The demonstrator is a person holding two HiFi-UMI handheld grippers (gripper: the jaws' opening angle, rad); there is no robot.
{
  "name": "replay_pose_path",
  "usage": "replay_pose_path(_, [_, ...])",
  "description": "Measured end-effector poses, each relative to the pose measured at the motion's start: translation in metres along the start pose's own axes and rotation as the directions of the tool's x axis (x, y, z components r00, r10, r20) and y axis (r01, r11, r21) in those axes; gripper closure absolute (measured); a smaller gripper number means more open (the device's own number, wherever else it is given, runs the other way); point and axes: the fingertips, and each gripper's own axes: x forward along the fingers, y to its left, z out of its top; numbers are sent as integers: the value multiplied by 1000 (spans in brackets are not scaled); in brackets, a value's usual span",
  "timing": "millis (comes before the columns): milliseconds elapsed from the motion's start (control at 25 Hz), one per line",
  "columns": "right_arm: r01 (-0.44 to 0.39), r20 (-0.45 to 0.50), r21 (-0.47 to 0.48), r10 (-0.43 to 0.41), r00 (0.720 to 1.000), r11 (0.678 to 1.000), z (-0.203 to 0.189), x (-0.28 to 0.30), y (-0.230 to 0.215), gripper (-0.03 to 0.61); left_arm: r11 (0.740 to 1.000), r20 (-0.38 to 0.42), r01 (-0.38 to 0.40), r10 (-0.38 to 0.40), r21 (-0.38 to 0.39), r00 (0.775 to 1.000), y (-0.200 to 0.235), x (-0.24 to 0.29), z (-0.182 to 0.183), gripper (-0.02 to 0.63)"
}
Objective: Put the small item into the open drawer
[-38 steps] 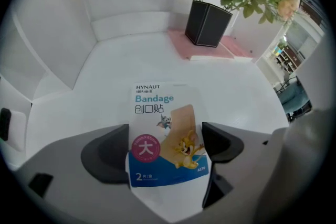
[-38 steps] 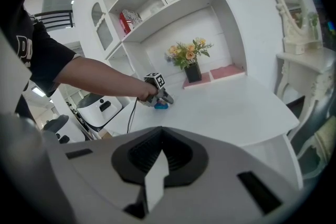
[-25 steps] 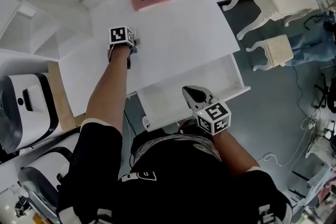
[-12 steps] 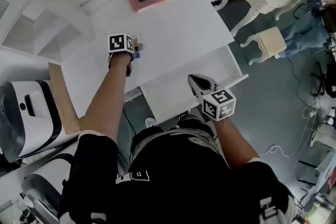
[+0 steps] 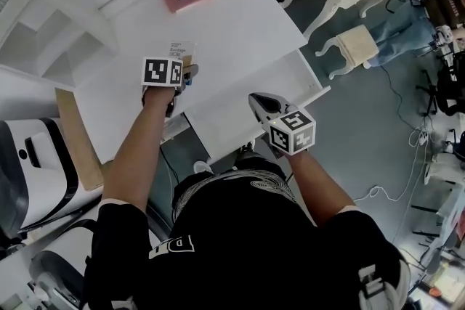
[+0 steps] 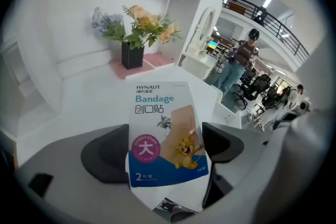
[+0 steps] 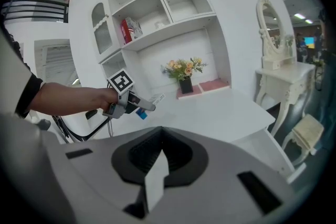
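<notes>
Flat white-and-blue bandage packet [image 6: 165, 136] is hanging pinched in the left claw [image 6: 164, 153] above the white bench [image 5: 240, 29], just beside the open white drawer [image 5: 243, 112]. The right claw [image 7: 156, 162] is waiting with jaws together. Best to be lowering the packet inside before letting go.

From high above, the head view looks steeply down on the white desk [image 5: 232, 33]. Both gripper views sit low, facing the flower pot [image 6: 132, 55], the left one nearer. All three share it.
</notes>
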Motion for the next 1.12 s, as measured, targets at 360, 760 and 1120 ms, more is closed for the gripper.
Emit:
replay_pose_path(360, [30,-6,-2,-30,1000,1000,-11,-11,15,569,979,9,105,-108,173,994,-74,-26,-38,187])
replay_pose_path(760, [65,3,20,-65,998,998,-24,-30,18,569,943,-43,156,-150,295,988,-122,-17,-80,187])
replay_pose_path(1120, [95,-11,55,-94,995,994,-40,-35,10,569,904,-82,204,-187,375,979,-139,-5,-113,186])
